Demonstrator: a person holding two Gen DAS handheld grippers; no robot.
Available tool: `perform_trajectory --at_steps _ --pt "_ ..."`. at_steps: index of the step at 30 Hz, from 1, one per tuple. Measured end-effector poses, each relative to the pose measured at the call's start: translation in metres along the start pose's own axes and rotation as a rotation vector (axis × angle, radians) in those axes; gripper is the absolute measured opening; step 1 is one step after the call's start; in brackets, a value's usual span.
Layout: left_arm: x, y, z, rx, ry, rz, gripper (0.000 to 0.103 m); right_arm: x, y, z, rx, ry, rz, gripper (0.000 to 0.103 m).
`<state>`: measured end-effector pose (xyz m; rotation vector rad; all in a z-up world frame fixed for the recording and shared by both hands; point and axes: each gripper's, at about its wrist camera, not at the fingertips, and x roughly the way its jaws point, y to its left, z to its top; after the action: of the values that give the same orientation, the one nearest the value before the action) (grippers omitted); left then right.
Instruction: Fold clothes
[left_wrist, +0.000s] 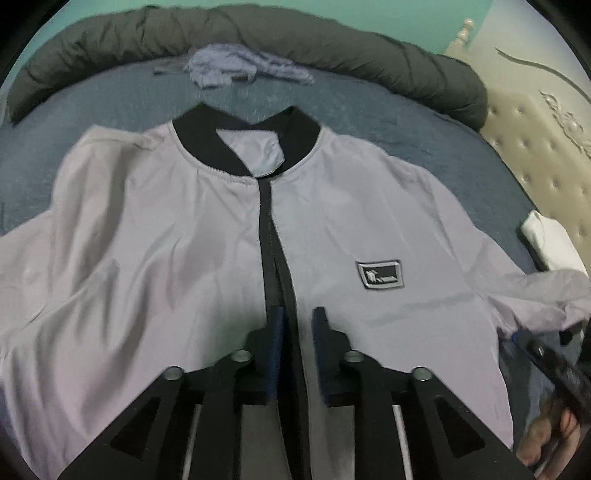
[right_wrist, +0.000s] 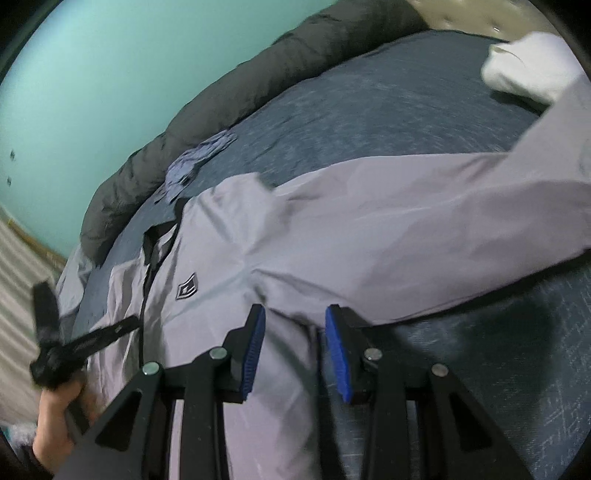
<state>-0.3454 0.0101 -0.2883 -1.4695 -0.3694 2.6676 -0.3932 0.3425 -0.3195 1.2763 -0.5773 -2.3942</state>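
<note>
Pale grey jacket (left_wrist: 184, 258) spread front-up on blue bed cover (left_wrist: 110, 99), left gripper (left_wrist: 297, 317) over jacket's black zip strip (left_wrist: 267, 229), jaws narrowly apart, nothing clamped, right gripper (right_wrist: 295, 314) at jacket's sleeve side, jaws part-open with fabric between, grip unclear, white folded cloth (right_wrist: 524, 62) beyond sleeve.

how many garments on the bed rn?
3: grey jacket spread in front, crumpled blue garment behind its collar by the rolled duvet, folded white item near the headboard. More may be out of view.

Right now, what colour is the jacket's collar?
Black, on a pale lilac-grey jacket; the collar shows best in the left wrist view.
</note>
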Motion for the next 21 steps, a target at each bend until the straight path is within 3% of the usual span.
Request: perform_trajectory --at_steps 3,9,13,16,21 --pt "-0.014 -0.011 -0.011 0.04 -0.011 -0.016 0.034 -0.002 -0.003 0.001 0.016 -0.004 0.006 0.034" --pt "0.005 -0.024 -0.032 0.103 0.068 -0.031 0.034 0.005 0.012 -0.004 -0.042 0.036 0.037 0.033" --pt "0.024 -0.024 -0.043 0.12 0.095 -0.013 0.034 0.027 0.016 -0.014 -0.085 0.153 0.029 0.029" --pt "0.015 -0.024 -0.042 0.116 0.09 -0.014 0.034 0.035 0.011 -0.019 -0.051 0.214 0.026 0.029" --pt "-0.029 -0.021 -0.058 0.105 0.099 -0.044 0.034 0.0 0.018 -0.01 -0.07 0.143 0.027 0.029"
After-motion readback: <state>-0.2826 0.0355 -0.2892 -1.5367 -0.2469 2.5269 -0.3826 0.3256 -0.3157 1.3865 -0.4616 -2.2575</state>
